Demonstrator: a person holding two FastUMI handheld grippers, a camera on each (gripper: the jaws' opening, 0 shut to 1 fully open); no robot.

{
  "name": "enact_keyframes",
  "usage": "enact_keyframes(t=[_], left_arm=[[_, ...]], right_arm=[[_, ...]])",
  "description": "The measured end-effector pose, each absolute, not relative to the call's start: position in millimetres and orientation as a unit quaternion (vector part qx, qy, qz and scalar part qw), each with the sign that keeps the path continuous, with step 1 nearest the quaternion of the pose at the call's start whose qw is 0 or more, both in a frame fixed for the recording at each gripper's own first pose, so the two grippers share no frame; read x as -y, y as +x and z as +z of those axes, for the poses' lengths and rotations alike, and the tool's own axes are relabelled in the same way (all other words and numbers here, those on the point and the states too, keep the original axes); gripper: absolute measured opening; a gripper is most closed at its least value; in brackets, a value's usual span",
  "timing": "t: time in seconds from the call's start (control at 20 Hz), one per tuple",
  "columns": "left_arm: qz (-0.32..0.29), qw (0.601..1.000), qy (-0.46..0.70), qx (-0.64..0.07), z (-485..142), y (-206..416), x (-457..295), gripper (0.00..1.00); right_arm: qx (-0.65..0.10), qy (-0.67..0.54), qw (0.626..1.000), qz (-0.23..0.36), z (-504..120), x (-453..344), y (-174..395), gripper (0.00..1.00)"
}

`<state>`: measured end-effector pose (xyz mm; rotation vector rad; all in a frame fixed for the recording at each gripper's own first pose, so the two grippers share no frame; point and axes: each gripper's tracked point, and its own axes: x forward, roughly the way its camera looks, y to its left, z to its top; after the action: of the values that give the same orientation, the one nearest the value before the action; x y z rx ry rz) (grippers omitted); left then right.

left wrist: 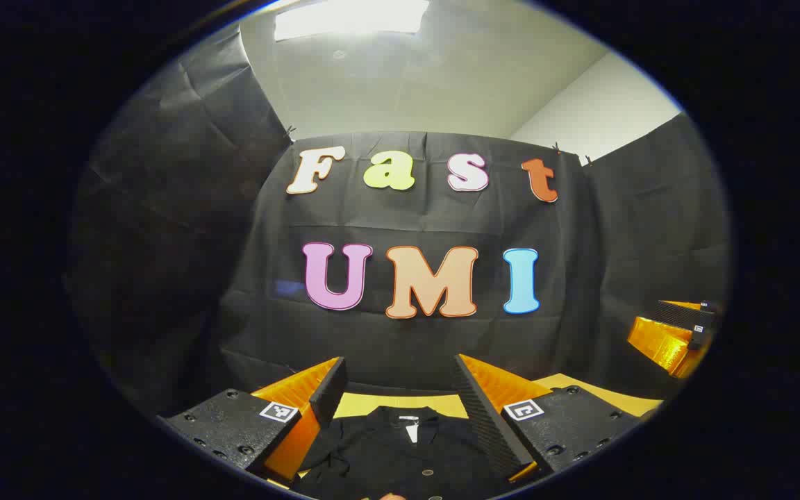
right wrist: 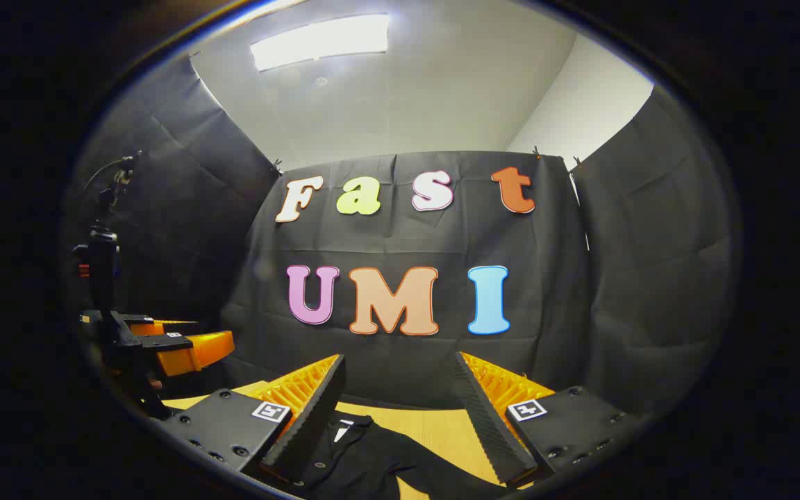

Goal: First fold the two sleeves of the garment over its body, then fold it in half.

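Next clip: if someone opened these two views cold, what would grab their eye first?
Probably the orange-and-black left gripper and right gripper, each open at the bottom of its own view. Between them lies a black button-up shirt, collar toward the booth wall, on a yellowish wooden table. In the right gripper view, one sleeve stretches out sideways, not yet folded over.

R tongs (right wrist: 400,417) wide apart above black garment (right wrist: 365,455) on table (right wrist: 442,427)
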<state>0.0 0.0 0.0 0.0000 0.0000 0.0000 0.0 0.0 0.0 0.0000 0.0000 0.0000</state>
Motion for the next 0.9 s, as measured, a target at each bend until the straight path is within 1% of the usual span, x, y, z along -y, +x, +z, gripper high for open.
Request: enact_keyframes(t=[0.25,0.7,0.75,0.9], left_arm=[[0.008,1.000,0.012,0.005,3.8,7.8,-3.1,0.92],[0.042,0.999,0.033,-0.011,-0.8,6.0,-27.0,0.92],[0.044,0.998,0.034,-0.011,-1.2,6.0,-29.0,0.92],[0.054,0.998,0.035,-0.012,-0.7,6.6,-32.4,0.92]], right_arm=[[0.015,-0.006,1.000,0.006,4.1,0.3,13.7,0.99],[-0.014,0.023,0.999,0.037,-20.4,-12.7,34.2,0.99],[-0.017,0.023,0.999,0.040,-21.6,-14.8,35.6,0.96],[-0.018,0.018,0.998,0.054,-23.3,-18.0,38.6,0.98]])
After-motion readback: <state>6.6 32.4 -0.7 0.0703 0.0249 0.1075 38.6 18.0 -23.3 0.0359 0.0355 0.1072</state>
